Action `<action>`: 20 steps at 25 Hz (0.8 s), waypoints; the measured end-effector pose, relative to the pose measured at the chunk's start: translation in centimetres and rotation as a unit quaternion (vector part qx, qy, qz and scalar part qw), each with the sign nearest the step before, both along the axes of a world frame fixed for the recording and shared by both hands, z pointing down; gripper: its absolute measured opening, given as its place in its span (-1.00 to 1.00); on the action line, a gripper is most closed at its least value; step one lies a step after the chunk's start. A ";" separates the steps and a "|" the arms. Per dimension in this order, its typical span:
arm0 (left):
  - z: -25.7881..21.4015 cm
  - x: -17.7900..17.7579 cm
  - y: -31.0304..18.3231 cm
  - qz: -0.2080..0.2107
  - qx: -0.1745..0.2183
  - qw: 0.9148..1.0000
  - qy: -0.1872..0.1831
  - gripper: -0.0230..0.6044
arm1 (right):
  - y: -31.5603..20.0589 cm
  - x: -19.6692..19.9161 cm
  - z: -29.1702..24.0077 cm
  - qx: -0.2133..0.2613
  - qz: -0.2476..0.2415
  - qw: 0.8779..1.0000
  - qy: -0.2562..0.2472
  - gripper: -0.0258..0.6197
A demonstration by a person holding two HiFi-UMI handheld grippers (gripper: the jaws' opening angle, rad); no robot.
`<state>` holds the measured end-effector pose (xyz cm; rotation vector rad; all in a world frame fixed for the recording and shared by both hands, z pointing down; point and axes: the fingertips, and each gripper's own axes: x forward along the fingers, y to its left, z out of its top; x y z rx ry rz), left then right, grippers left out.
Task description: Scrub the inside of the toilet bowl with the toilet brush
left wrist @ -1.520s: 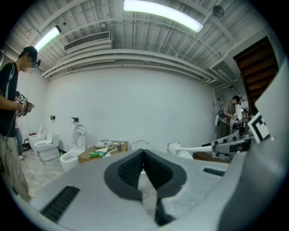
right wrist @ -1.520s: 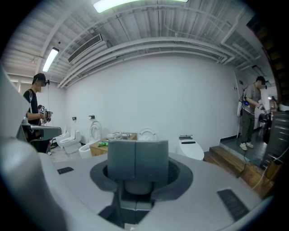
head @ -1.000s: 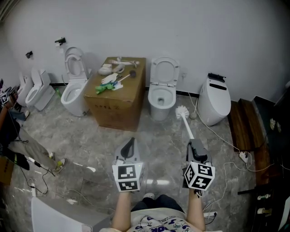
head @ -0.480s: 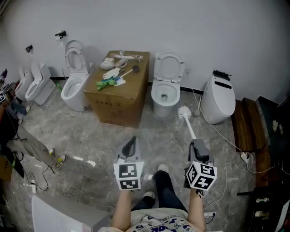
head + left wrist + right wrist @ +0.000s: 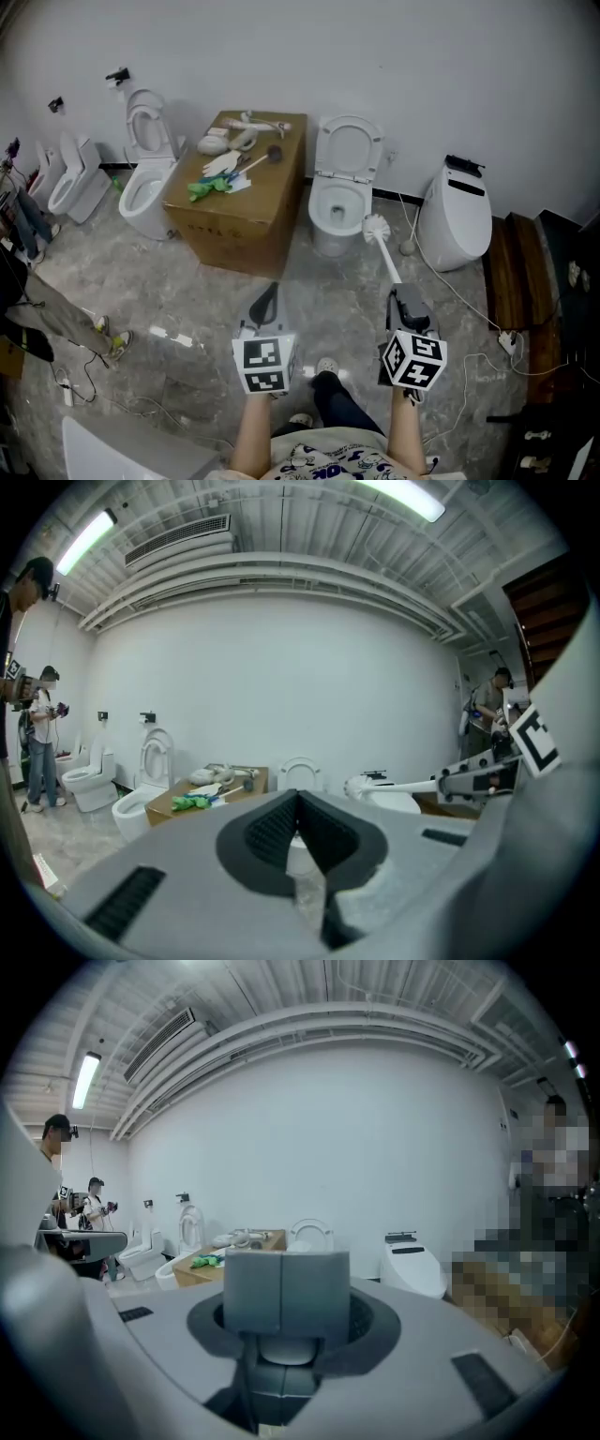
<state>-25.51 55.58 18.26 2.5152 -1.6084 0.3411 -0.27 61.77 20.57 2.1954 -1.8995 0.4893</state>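
Observation:
The white toilet (image 5: 336, 204) stands against the far wall with its lid up and its bowl showing. My right gripper (image 5: 401, 296) is shut on the handle of the white toilet brush (image 5: 383, 247). The bristle head (image 5: 376, 226) hangs in the air just right of the bowl's front rim. In the right gripper view the grey pads (image 5: 285, 1290) close together on the handle and hide the brush. My left gripper (image 5: 270, 293) is shut with nothing in it, pointing at the floor before the toilet. The left gripper view shows the brush (image 5: 389, 785) at the right and the toilet (image 5: 297, 772) behind the jaw tips.
A cardboard box (image 5: 239, 220) with gloves and cleaning tools on top sits left of the toilet. More toilets (image 5: 142, 184) stand further left, and a closed white one (image 5: 455, 223) at the right. Cables (image 5: 473, 300) trail over the floor near a dark wooden bench (image 5: 525, 281). A person (image 5: 23, 281) stands at the left.
I have stepped nearer the toilet, one foot going forward. The brush head now sits by the bowl's right rim. Both grippers keep their hold and spacing.

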 end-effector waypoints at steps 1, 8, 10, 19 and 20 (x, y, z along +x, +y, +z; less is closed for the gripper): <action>-0.3 0.5 -1.0 -0.003 0.002 1.000 0.001 -0.92 | -1.2 0.6 -0.3 0.001 -0.003 1.000 0.000 -0.40; -1.2 4.0 -7.4 -0.027 0.003 1.000 -0.004 -0.92 | -8.5 4.5 -1.2 0.006 -0.024 1.000 -0.002 -0.40; -1.5 5.1 -9.0 -0.028 0.006 1.000 -0.005 -0.92 | -10.4 5.6 -1.3 0.007 -0.028 1.000 -0.004 -0.40; -2.0 8.6 -14.2 -0.034 0.010 0.999 -0.013 -0.92 | -15.6 9.0 -0.9 0.008 -0.036 0.999 -0.011 -0.40; -1.9 9.0 -14.6 -0.032 0.010 0.999 -0.015 -0.92 | -16.0 9.3 -0.8 0.007 -0.036 0.999 -0.012 -0.40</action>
